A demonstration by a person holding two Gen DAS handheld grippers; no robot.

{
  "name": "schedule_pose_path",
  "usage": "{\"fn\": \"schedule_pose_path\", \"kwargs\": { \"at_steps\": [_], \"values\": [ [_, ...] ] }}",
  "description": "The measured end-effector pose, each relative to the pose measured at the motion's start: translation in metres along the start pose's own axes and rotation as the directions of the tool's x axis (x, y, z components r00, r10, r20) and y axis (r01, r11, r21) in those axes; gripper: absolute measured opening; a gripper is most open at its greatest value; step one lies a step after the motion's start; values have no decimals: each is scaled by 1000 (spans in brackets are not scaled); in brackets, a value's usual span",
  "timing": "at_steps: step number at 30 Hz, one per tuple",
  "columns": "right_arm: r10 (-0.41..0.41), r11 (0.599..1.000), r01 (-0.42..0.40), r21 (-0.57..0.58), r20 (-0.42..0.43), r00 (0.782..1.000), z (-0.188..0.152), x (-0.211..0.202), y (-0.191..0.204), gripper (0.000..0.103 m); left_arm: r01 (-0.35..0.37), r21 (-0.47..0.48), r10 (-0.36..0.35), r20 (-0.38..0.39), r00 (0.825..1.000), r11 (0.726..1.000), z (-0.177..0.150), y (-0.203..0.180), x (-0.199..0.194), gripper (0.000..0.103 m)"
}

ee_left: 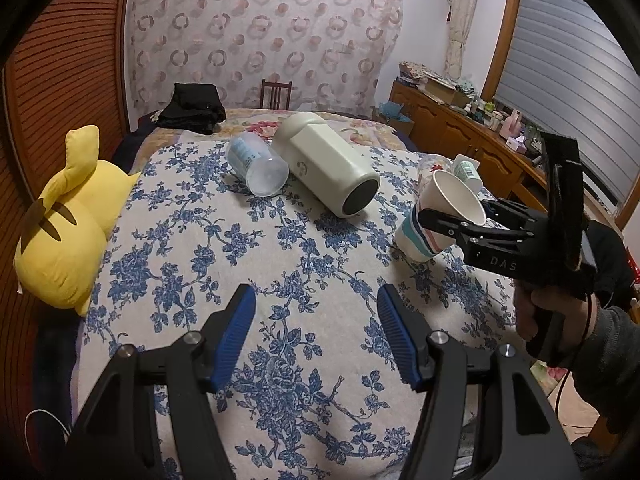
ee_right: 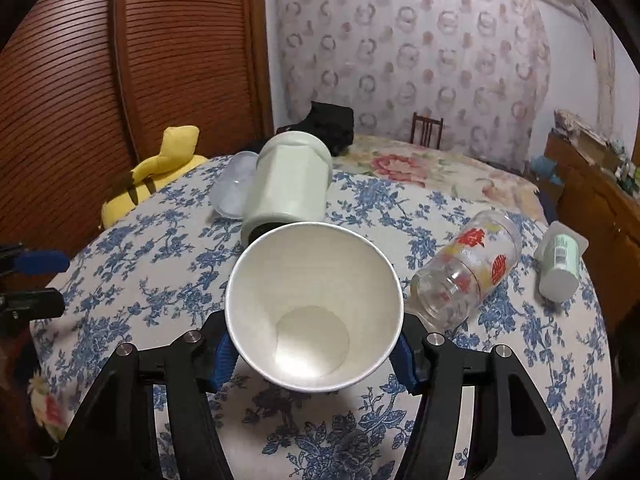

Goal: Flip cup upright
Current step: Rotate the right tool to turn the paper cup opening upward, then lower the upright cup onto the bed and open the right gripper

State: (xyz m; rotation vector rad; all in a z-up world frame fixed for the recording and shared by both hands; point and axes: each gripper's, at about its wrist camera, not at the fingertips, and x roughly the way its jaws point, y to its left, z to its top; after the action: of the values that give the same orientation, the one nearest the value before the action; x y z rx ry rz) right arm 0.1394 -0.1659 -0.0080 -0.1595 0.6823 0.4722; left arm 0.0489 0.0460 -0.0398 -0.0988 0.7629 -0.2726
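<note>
A white paper cup [ee_right: 314,306] with pastel stripes is held between the blue pads of my right gripper [ee_right: 314,354], mouth up and tilted toward the camera. In the left wrist view the same cup [ee_left: 444,216] stands tilted at the right, its base near the floral bedspread [ee_left: 280,264], with the right gripper [ee_left: 448,222] shut on its side. My left gripper [ee_left: 316,332] is open and empty above the bedspread, well left of the cup.
A cream tumbler [ee_left: 332,168] and a clear plastic cup [ee_left: 258,168] lie on their sides. A flowered glass [ee_right: 468,268] and a small green-labelled cup [ee_right: 560,264] lie at the right. A yellow plush [ee_left: 68,224] sits left. A wooden dresser [ee_left: 472,136] stands at the right.
</note>
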Motion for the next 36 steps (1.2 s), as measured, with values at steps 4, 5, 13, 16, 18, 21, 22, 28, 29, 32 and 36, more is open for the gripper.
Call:
{"fn": "schedule_pose_path", "kwargs": {
  "at_steps": [4, 5, 13, 16, 18, 21, 22, 28, 29, 32, 36],
  "values": [
    [-47, 998, 46, -46, -17, 999, 1, -11, 6, 63, -22, 8, 22, 20, 1000, 1000, 2, -2, -1, 62],
    [-67, 996, 66, -59, -23, 997, 1, -13, 6, 63, -35, 12, 35, 31, 999, 999, 2, -3, -2, 62],
    [-91, 995, 87, -44, -76, 993, -5, -17, -8, 64, -93, -16, 94, 71, 993, 996, 2, 3, 7, 62],
    [-51, 998, 48, -38, -77, 996, -3, -10, -1, 64, -114, -29, 116, 80, 990, 993, 0, 6, 10, 62],
    [-28, 999, 25, -43, -82, 996, -1, -3, 6, 64, -129, -27, 131, 80, 988, 991, -1, 7, 12, 62],
    [-21, 998, 14, -67, -101, 995, -1, 6, 18, 64, -145, -17, 146, 84, 986, 989, -4, 6, 12, 62],
    [-23, 997, 16, -76, -104, 994, -2, 8, 20, 65, -148, -14, 149, 88, 985, 989, -4, 5, 12, 62],
    [-10, 997, 0, -71, -130, 991, -2, 13, 24, 76, -170, -6, 170, 121, 978, 985, -5, -1, 6, 62],
    [-9, 998, 0, -69, -130, 992, -2, 12, 24, 77, -174, -5, 173, 129, 977, 985, -4, -3, 4, 62],
    [-1, 999, -6, -50, -124, 992, -5, 4, 21, 79, -185, 1, 183, 149, 972, 983, -3, -9, -1, 62],
    [-1, 1000, 1, -6, -105, 994, -16, -17, 11, 81, -205, 3, 201, 188, 961, 979, 0, -19, -11, 62]
  ]
}}
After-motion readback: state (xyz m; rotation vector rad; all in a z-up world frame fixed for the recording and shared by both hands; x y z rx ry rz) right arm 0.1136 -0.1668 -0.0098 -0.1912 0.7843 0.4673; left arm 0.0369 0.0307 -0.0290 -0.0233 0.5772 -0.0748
